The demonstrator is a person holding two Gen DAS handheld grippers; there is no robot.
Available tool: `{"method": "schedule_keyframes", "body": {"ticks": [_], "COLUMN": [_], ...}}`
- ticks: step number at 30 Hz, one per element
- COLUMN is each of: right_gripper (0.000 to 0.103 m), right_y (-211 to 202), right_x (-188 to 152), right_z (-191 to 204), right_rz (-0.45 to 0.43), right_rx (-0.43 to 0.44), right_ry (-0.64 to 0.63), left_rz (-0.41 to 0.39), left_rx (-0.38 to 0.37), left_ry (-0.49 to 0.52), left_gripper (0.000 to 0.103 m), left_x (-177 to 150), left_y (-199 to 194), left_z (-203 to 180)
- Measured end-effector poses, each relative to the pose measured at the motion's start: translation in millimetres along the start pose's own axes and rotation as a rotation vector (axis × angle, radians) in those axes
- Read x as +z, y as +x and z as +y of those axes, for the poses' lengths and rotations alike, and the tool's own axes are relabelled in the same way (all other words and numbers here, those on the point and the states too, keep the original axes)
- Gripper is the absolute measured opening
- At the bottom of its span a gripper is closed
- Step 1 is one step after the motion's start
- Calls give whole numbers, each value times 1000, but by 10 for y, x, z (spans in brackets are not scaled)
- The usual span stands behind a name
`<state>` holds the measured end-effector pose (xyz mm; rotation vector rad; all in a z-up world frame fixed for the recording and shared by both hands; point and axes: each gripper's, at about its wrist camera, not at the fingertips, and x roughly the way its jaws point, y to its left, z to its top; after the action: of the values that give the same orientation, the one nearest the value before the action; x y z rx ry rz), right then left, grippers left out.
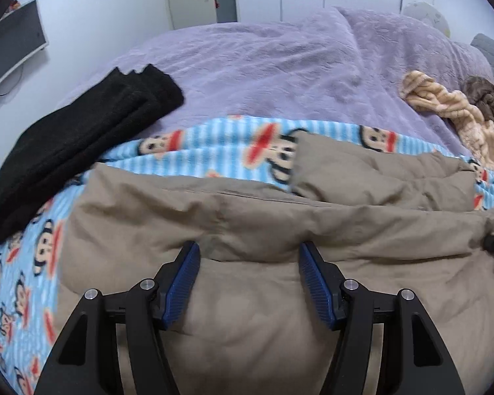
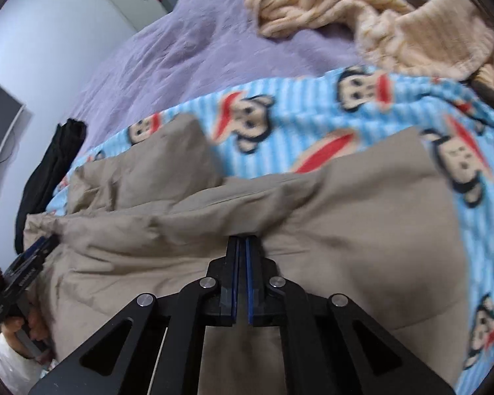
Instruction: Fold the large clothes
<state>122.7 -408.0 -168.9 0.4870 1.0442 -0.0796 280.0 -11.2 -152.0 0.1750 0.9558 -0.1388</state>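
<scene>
puffy tan padded coat [image 1: 280, 217] – spread on blue monkey-print fleece blanket [image 1: 214, 138] | left gripper [image 1: 249, 247] – wide apart over coat, holding nothing | right gripper [image 2: 242, 240] – squeezed tight on coat fold

Right tool [image 2: 242, 247] pinched tight on the tan jacket [image 2: 345, 247]; monkey-print blanket [image 2: 313, 112] beneath.

Taupe padded jacket [image 1: 280, 223] lying crumpled and partly folded on a bed, one sleeve [image 1: 332, 161] angled toward 12 o'clock
</scene>
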Motion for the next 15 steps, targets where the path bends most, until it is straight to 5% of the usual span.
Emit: {"method": "schedule_keyframes", "body": {"ticks": [3, 6, 15], "right_gripper": [2, 1, 1], "right_y": [-99, 61, 301], "right_x": [26, -14, 46], "right_z": [-450, -717, -636], "right_rz": [-28, -11, -6], "right_rx": [-69, -34, -104], "right_ry": [109, 205, 166], "left_rz": [2, 36, 96], "left_rx": [101, 97, 95], "left_ry": [-19, -71, -119], "left_gripper": [65, 72, 83], "left_x": [3, -24, -6], "left_y": [68, 251, 609], "left_z": [413, 627, 585]}}
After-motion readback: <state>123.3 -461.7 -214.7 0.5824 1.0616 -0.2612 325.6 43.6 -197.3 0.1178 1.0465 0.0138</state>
